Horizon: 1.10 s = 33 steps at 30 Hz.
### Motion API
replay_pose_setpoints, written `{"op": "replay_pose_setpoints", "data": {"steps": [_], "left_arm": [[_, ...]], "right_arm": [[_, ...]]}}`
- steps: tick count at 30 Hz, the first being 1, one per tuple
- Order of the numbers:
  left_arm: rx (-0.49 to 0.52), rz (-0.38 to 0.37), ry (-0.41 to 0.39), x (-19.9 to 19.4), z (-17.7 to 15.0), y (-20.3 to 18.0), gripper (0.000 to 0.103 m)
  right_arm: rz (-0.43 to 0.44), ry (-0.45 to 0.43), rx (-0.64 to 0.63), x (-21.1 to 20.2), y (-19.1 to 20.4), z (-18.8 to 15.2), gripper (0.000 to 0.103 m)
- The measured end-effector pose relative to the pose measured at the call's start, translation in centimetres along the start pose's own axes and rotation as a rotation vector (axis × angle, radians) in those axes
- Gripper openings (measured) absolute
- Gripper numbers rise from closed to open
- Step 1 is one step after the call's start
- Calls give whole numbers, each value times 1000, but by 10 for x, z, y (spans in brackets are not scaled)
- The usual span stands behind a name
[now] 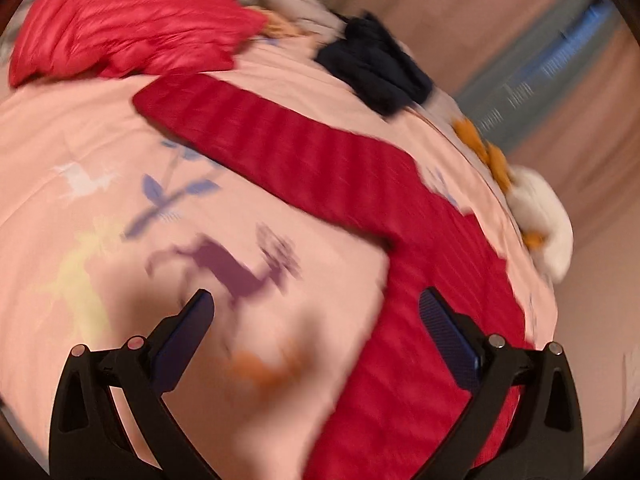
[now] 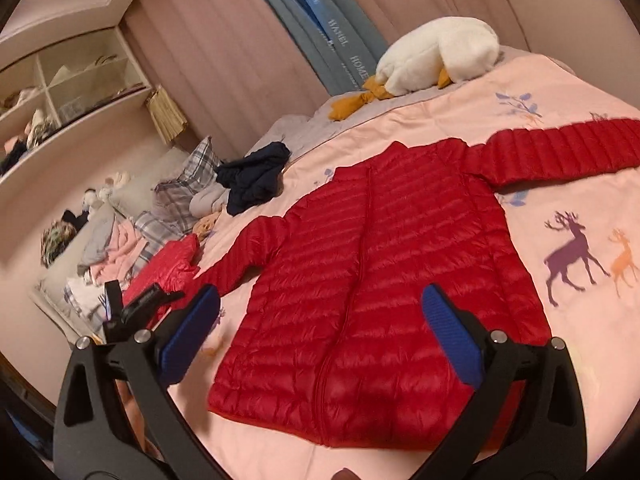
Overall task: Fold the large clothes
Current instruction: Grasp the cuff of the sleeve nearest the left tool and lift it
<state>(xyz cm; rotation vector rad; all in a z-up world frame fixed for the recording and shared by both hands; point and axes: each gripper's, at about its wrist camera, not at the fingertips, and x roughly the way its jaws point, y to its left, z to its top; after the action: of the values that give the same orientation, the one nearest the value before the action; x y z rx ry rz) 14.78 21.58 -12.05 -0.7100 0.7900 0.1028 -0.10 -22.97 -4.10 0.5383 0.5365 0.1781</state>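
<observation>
2 claws (image 1: 316,304) (image 2: 320,300) gape above red jacket (image 2: 380,280); curtain (image 2: 352,56) reads "HOME"

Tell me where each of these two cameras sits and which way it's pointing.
Left wrist: rides the left tool, low over the pink deer-print bedspread, facing along the red quilted puffer jacket sleeve; only the open blue-padded fingers show; blurred.
Right wrist: rides the right tool, above the jacket hem, facing up the bed toward the curtains; open fingers show.
Shared: jacket, bedspread, white plush goose, dark navy crumpled garment.
</observation>
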Motion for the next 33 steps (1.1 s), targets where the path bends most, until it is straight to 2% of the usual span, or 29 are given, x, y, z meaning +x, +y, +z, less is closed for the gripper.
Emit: {"op": "replay_pose_setpoints", "data": {"steps": [5,11,15,18,22,24,29,32,33], "left_arm": [[-114,-10,-19,35,57,53,102],[-259,-87,-21,71,91,93,102],[-301,-122,-61,86,107,104,102],[-347,-175,-72,100,126,108,102],[-358,-187,-95,108,141,108,102],[-336,-146,-95,113,147,106,96],[-293,-58,-62,126,156,105,48],[-286,-63,-43,129,158,115,28],[-290,-72,-38,130,158,118,24]], "right_arm": [[54,39,-5,18,2,4,101],[29,76,-45,45,7,3,101],[40,99,-34,64,9,11,101],[32,92,-55,71,18,13,101],[14,126,-111,92,35,17,101],[9,143,-139,101,44,16,101],[-11,188,-224,128,72,12,101],[-16,206,-261,143,92,7,101],[-17,208,-270,146,99,4,101]]}}
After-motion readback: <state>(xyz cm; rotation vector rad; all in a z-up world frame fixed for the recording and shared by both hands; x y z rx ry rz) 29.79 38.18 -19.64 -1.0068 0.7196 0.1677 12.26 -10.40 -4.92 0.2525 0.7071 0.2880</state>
